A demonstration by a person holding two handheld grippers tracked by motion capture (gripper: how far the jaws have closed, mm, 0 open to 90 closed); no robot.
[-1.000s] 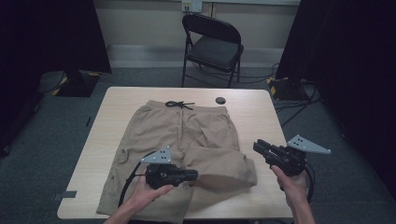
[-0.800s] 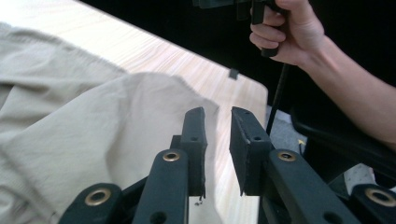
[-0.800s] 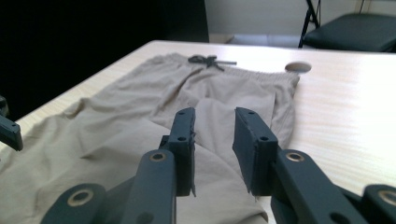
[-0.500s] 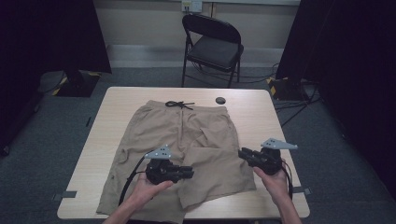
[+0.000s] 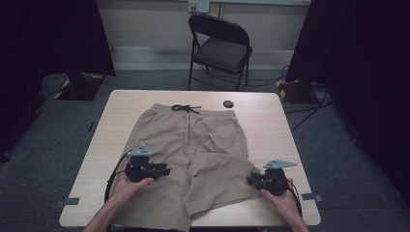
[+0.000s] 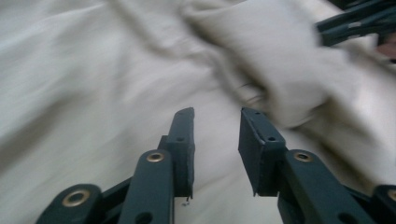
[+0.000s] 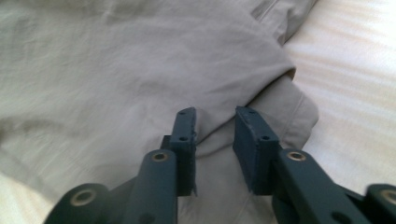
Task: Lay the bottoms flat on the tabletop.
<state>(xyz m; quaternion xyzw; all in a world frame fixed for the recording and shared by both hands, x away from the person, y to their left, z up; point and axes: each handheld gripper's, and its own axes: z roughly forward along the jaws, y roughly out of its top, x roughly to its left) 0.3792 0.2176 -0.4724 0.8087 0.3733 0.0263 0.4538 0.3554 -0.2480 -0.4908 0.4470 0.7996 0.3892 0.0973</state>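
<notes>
Khaki shorts [image 5: 193, 145] lie flat on the table, waistband and black drawstring [image 5: 183, 108] at the far side. My left gripper [image 5: 164, 170] rests over the left leg, pointing right. Its jaws have just been opening and stand apart over bare cloth [image 6: 93, 93], nothing between them [image 6: 217, 121]. My right gripper [image 5: 250, 180] sits at the outer hem of the right leg [image 5: 222, 179], pointing left. Its jaws have also just been opening. They stand open [image 7: 215, 119] in front of a fold in the hem [image 7: 280, 102], pads off the cloth.
A small round black object [image 5: 227, 103] lies on the wooden table [image 5: 275, 125] beyond the waistband. A black folding chair [image 5: 220, 48] stands behind the table. In the left gripper view the other gripper [image 6: 355, 25] shows at the top right. Bare tabletop flanks the shorts.
Both hands have come down. The left gripper slid left, the right one sank to the hem. The bunched right leg has dropped and now lies spread on the table.
</notes>
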